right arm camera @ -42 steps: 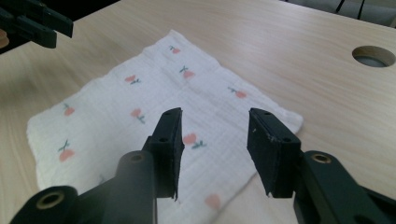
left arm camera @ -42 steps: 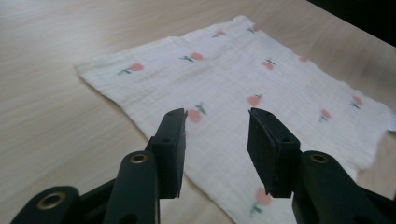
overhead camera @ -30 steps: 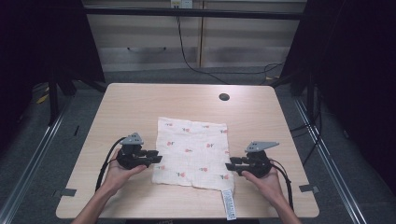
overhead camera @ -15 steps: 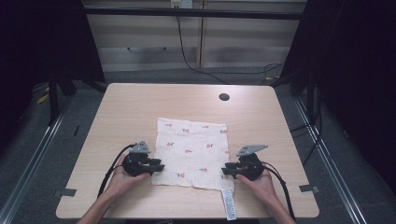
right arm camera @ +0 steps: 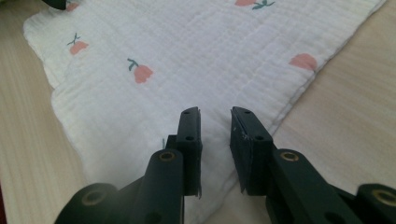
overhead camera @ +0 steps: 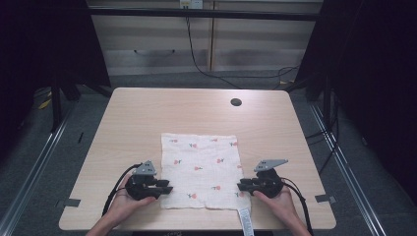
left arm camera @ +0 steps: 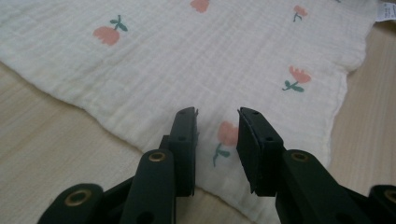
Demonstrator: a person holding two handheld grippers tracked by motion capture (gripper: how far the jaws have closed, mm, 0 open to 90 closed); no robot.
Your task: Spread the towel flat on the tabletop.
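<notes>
While the light wood-grain table [overhead camera: 147, 113], a rounded rectangle with a small dark round hole [overhead camera: 236, 102] near its far edge, carries everything, the cloth [overhead camera: 201, 167] lies flat on its near half. It is a roughly square piece of cream, crinkled gauze-like weave with wavy hems, printed with small pink tulips on green stems. A white label [overhead camera: 244, 221] hangs from its near edge over the table's rim; its writing is too small to read.

Both forearms come in from the near side, hands cupped under the black tools, each topped with a grey three-cornered plate. The left gripper [overhead camera: 166, 189] lies low at the cloth's near left corner and points inward across it; its jaws stand apart over the hem, a tulip between them, pressing nothing. The right gripper [overhead camera: 241, 186] mirrors it at the near right corner; its jaws have just been closing yet remain apart over the cloth's edge, unclenched.
</notes>
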